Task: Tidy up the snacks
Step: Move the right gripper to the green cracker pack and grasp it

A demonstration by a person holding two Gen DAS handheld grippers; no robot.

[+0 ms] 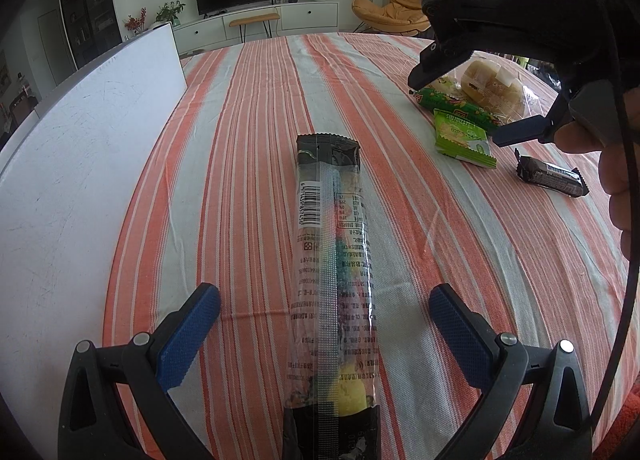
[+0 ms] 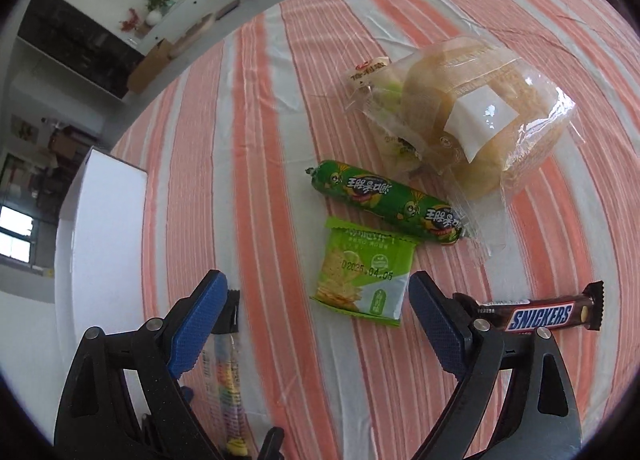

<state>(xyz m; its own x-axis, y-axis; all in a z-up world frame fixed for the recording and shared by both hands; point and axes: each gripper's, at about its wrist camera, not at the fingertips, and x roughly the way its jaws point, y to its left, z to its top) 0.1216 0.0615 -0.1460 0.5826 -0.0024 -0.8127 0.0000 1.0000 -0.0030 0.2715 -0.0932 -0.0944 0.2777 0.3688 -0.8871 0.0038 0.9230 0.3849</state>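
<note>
Two grippers spread wide over our snacks on the striped tablecloth (image 1: 248,108).

Our left gripper (image 1: 324,320) stands open astride a long clear-wrapped candy stick (image 1: 334,244), black at both ends, with a barcode and small print, lying flat. Our right gripper (image 2: 316,310) is open too, above a lime-green cracker packet (image 2: 362,280). Touching that lies a green sausage (image 2: 386,202), a bagged bun (image 2: 476,120) behind it, a Snickers bar (image 2: 540,314) to the right. A white board (image 1: 80,132) stands left.
</note>
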